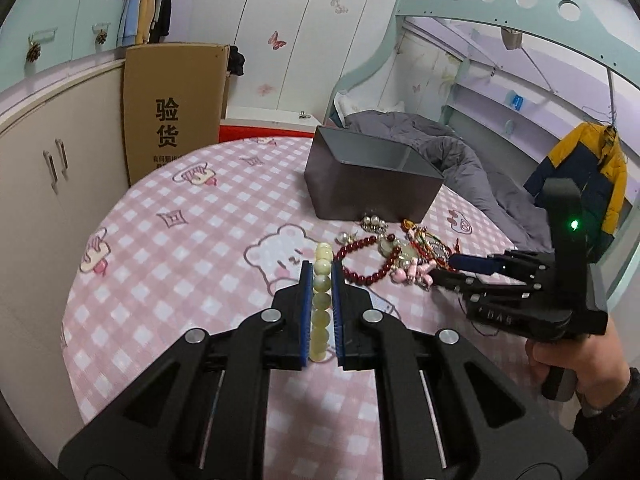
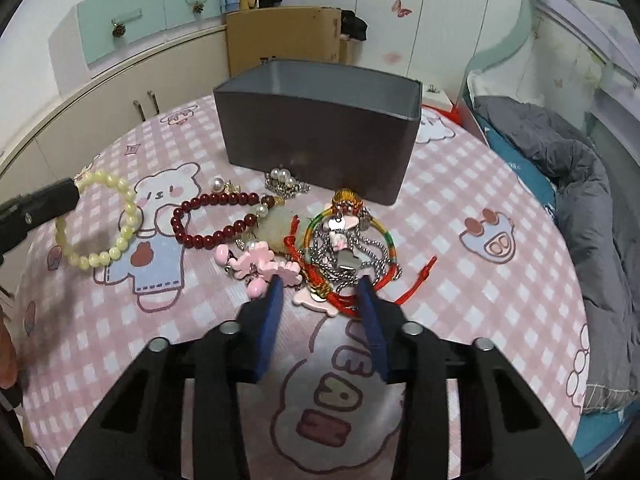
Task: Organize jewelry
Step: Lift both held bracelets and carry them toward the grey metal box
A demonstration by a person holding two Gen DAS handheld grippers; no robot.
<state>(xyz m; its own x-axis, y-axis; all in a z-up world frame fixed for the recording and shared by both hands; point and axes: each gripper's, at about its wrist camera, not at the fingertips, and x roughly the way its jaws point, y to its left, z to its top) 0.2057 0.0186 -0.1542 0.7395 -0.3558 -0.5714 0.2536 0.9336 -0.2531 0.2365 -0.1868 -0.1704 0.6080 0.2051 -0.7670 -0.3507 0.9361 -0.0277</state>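
Observation:
My left gripper (image 1: 321, 268) is shut on a pale yellow bead bracelet (image 1: 322, 280), which hangs as a loop in the right wrist view (image 2: 100, 220) from the left fingertip (image 2: 44, 204). My right gripper (image 2: 320, 284) is open, its blue fingers on either side of a tangle of red cord, rainbow bangle and silver chain (image 2: 344, 248). It also shows in the left wrist view (image 1: 444, 272). A dark red bead bracelet (image 2: 216, 220) (image 1: 368, 260), pink charms (image 2: 264, 264) and pearl pieces (image 2: 284, 182) lie beside. A dark open box (image 2: 320, 136) (image 1: 372, 176) stands behind.
Everything lies on a pink checked cloth with cartoon bears (image 2: 120, 320) over a round table. A cardboard carton (image 1: 176, 112) and cream cabinets (image 1: 52, 184) stand to the left. A bed with a grey duvet (image 2: 580, 184) is to the right.

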